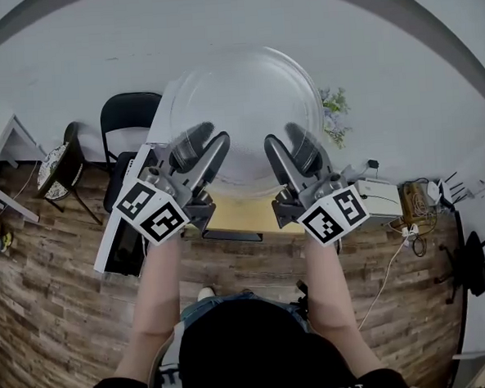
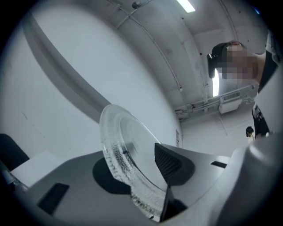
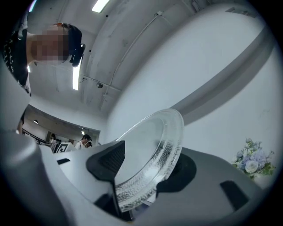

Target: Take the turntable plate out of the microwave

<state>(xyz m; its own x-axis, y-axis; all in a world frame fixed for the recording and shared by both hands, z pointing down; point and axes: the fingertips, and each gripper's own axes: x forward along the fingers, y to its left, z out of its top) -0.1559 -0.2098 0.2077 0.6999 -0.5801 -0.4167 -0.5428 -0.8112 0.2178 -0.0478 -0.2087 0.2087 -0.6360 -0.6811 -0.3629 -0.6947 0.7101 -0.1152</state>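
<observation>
The clear glass turntable plate (image 1: 245,107) hangs in the air in front of me, above the table, held at its near rim from both sides. My left gripper (image 1: 201,155) is shut on the rim's left part and my right gripper (image 1: 293,155) on its right part. In the left gripper view the plate (image 2: 117,132) stands on edge between the two dark pads (image 2: 168,161), against wall and ceiling. In the right gripper view the plate (image 3: 154,137) tilts the same way between that gripper's pads (image 3: 108,161). The white microwave (image 1: 124,237) stands below at the left with its door open.
A wooden table top (image 1: 236,218) lies under the grippers. A black chair (image 1: 127,122) and a second chair (image 1: 60,163) stand at the left, by a white desk (image 1: 3,159). Flowers (image 1: 334,118), a white box (image 1: 382,198) and cables (image 1: 412,228) are at the right.
</observation>
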